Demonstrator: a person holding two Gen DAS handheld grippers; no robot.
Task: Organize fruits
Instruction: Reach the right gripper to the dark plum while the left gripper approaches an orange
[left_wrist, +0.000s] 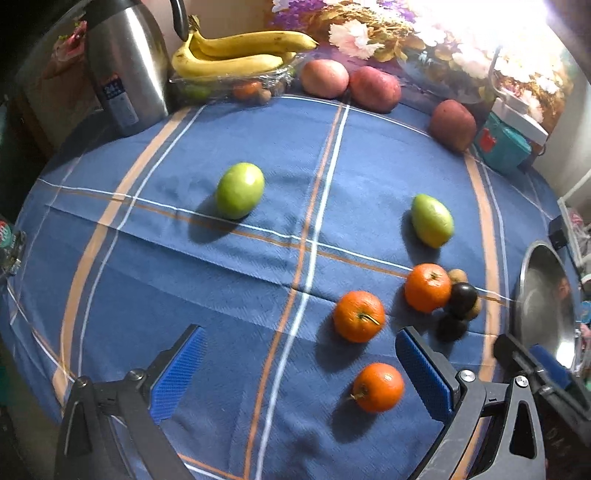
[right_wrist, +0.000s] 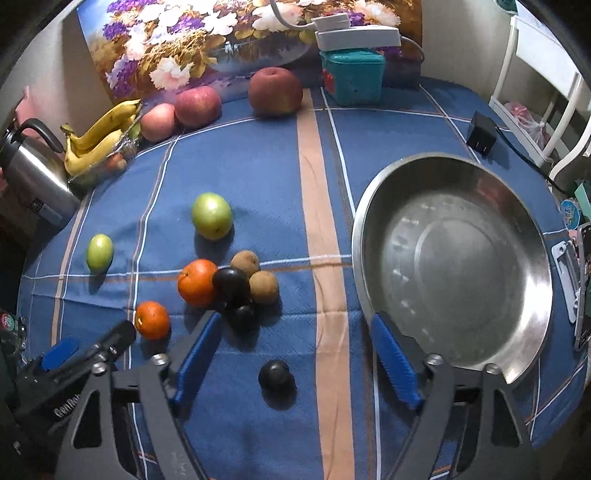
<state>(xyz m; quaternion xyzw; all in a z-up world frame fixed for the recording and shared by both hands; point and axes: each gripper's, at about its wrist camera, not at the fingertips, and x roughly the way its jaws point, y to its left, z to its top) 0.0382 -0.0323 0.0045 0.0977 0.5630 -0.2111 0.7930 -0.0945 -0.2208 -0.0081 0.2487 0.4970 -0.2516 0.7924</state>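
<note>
Loose fruit lies on a blue checked cloth. In the left wrist view my left gripper (left_wrist: 299, 373) is open above the cloth, with one orange (left_wrist: 378, 386) just inside its right finger and two more oranges (left_wrist: 359, 315) beyond. Two green fruits (left_wrist: 240, 190) lie farther off. In the right wrist view my right gripper (right_wrist: 295, 354) is open, with a dark plum (right_wrist: 275, 374) between its fingers. A cluster of an orange (right_wrist: 197, 282), dark plums (right_wrist: 231, 284) and brown kiwis (right_wrist: 263, 287) lies ahead on the left. An empty steel bowl (right_wrist: 517, 206) sits at the right.
Three red apples (right_wrist: 275, 91) line the back edge by a flower picture. Bananas (left_wrist: 236, 53) on a clear tray and a steel kettle (left_wrist: 125, 70) stand at the back left. A teal box (right_wrist: 352, 75), a black charger (right_wrist: 480, 133) and white shelving stand at the right.
</note>
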